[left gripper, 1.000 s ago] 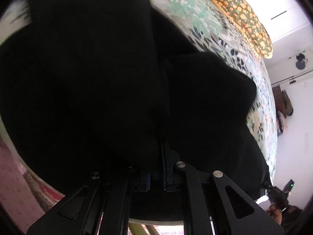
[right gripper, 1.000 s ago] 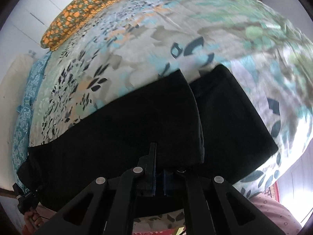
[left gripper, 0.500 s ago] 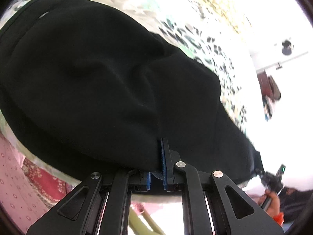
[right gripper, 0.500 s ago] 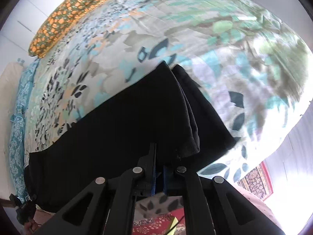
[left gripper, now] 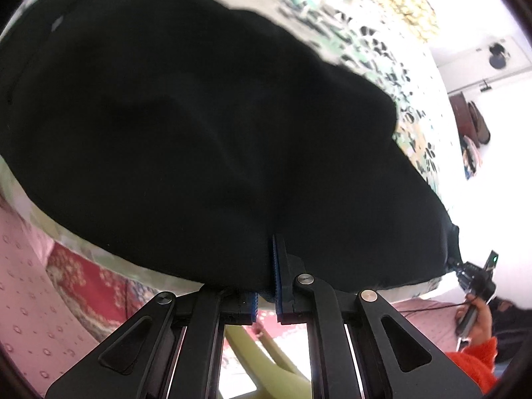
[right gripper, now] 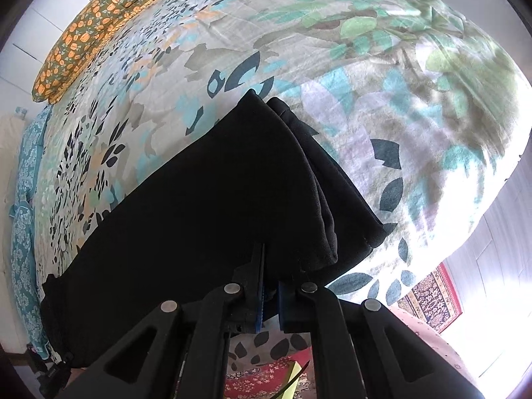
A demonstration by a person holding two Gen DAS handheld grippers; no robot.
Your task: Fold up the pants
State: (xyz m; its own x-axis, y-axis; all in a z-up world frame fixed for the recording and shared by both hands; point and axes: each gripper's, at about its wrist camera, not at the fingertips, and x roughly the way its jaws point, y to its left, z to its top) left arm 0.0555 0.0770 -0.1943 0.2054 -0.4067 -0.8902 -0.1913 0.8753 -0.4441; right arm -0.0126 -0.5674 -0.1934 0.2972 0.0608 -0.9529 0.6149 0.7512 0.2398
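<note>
With the left gripper [left gripper: 266,276] and right gripper [right gripper: 267,286] both clenched on the black pants [right gripper: 206,219], uneven pulling toward 6 o'clock risks dragging the stacked legs askew across the floral bedsheet [right gripper: 382,83].

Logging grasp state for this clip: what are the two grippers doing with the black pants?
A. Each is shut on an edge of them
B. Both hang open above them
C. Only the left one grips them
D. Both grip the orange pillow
A: the left gripper and the right gripper each have their jaws closed on the near edge of the black pants, which lie on the floral bedspread.
</note>
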